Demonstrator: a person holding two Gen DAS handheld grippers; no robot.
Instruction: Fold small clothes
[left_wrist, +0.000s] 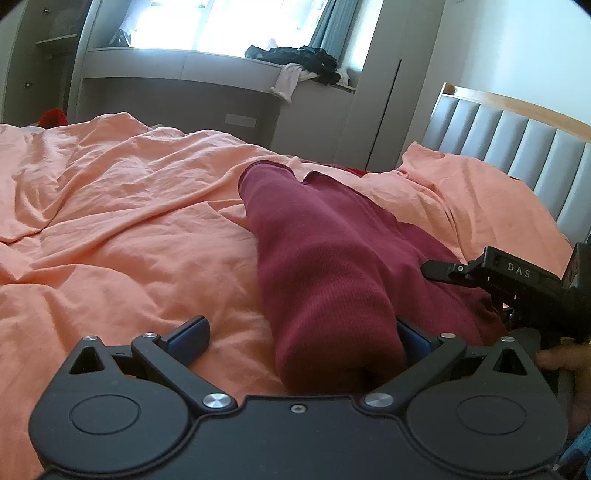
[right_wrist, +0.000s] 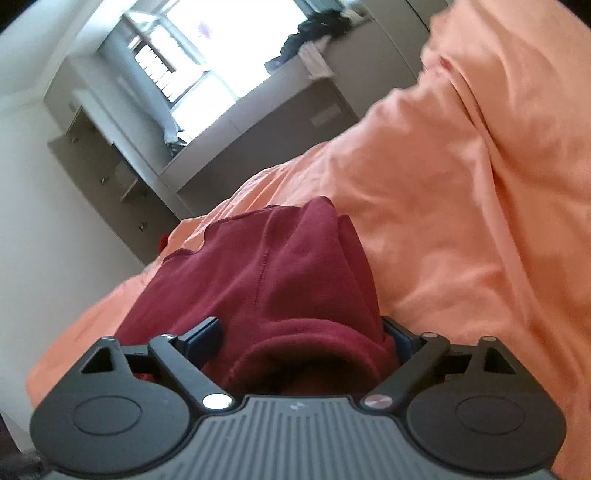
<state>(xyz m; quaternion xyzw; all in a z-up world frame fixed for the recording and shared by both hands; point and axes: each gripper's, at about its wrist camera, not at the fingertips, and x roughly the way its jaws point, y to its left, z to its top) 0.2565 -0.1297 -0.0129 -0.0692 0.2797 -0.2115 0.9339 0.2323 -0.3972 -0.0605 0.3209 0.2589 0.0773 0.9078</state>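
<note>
a maroon garment (left_wrist: 325, 251) is spread on an orange bed sheet (left_wrist: 122, 206). cloth is bunched between the wide-spread jaws of the left gripper (left_wrist: 299, 336) and right gripper (right_wrist: 303, 336); neither grip can be told.

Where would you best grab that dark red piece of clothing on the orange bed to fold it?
Probably at the near bunched edge of the dark red garment, coming in low from the near side. It lies lengthwise away from both claws, the fabric rolled thick there, already sitting between the open left claw and right claw on the orange sheet.
</note>
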